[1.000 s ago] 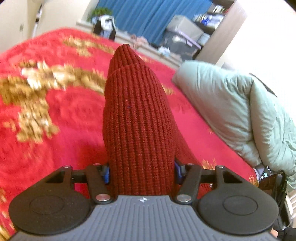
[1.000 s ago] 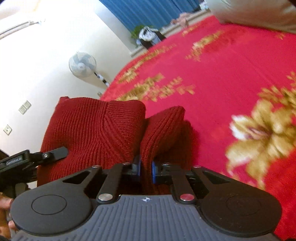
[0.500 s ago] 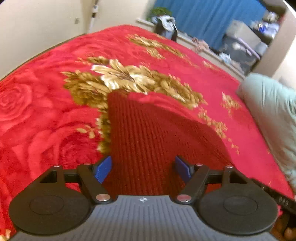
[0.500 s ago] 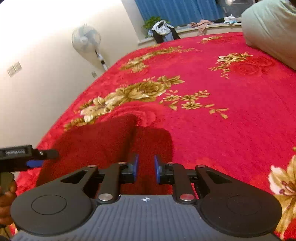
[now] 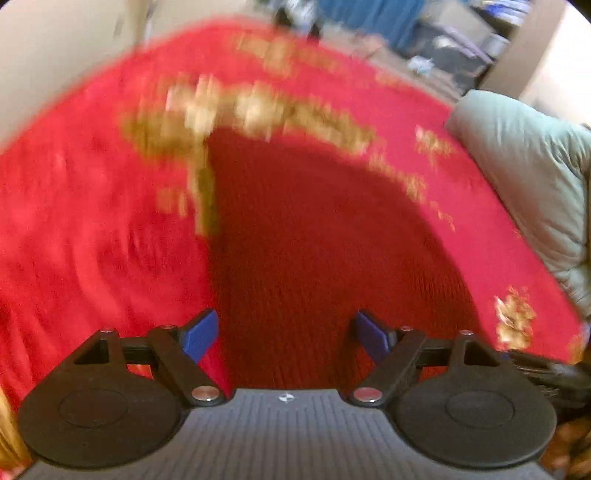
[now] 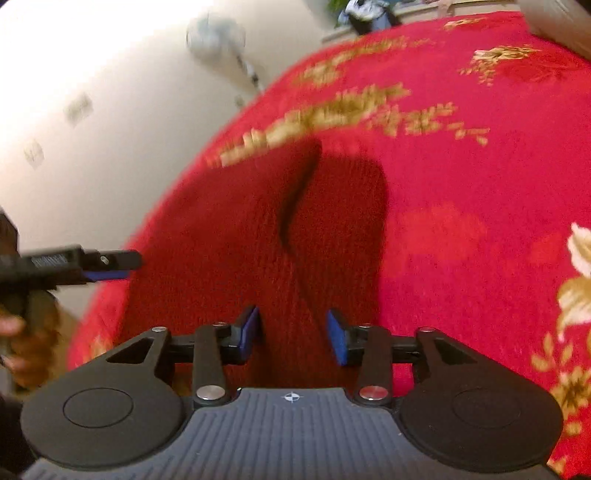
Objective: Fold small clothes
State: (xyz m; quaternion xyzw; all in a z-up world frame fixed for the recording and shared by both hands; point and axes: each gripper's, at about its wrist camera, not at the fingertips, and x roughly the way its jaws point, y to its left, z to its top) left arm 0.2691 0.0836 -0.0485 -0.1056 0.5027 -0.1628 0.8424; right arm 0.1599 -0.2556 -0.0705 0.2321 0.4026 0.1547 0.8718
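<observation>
A: Where's the garment?

B: Dark red knit garment (image 5: 317,236) lies flat on the red floral blanket (image 5: 92,229), near its close edge. The right wrist view shows a fold line or seam running down the middle of it (image 6: 295,206). Can't tell what kind of garment it is; both views are motion-blurred.

A: Left gripper?

B: Left gripper (image 5: 284,334) is spread wide with jaws opening. The knit sits under and between the blue pads (image 5: 199,334), and the pads aren't pressing on it. Released. It also shows at the left edge of the right wrist view (image 6: 107,267), with a hand (image 6: 26,332) on it.

A: Right?

B: Right gripper (image 6: 293,338) has a narrower gap, jaws opening too. The knit lies between and below its pads (image 6: 249,328), with a clear gap on both sides, so no grip.

A: Anything else around?

B: Pale green duvet (image 5: 528,177) on the right side of the bed, well apart from the garment. Standing fan (image 6: 218,37) by the wall. Blue curtain (image 5: 369,14) at the far end, blurred.
</observation>
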